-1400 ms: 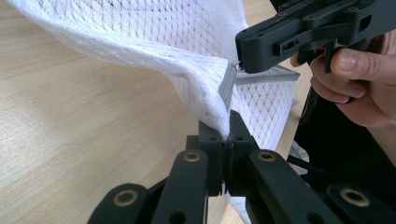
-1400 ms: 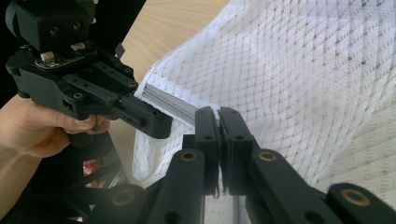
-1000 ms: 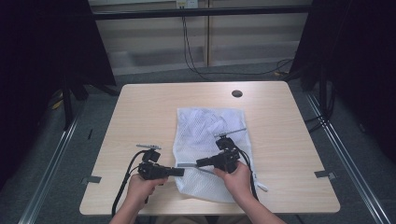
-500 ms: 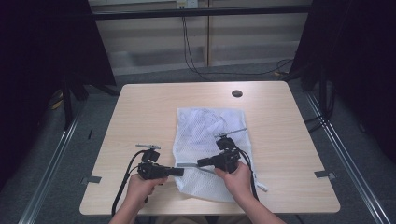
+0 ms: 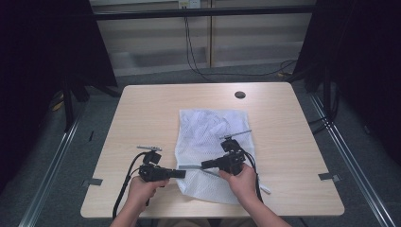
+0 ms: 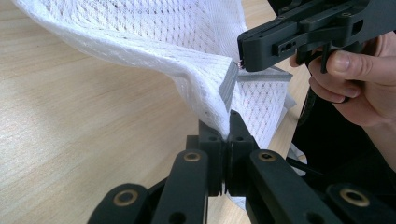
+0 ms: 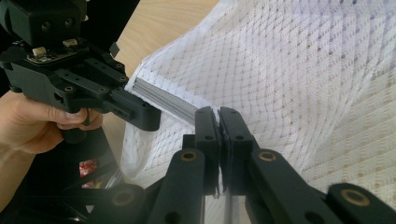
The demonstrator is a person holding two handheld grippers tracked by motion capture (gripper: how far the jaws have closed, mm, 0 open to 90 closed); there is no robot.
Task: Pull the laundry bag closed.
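The left gripper (image 5: pixel 182 173) and right gripper (image 5: pixel 204 165) are clamped tight on the grey-taped edge of the white mesh bag (image 5: pixel 213 142); its long axis is run from them toward the table's (image 5: pixel 142 109) far-side round grommet (image 5: pixel 239 94).

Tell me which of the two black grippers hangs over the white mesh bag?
The right gripper, held above the white mesh bag; the left gripper reaches its edge from over the bare wooden table.
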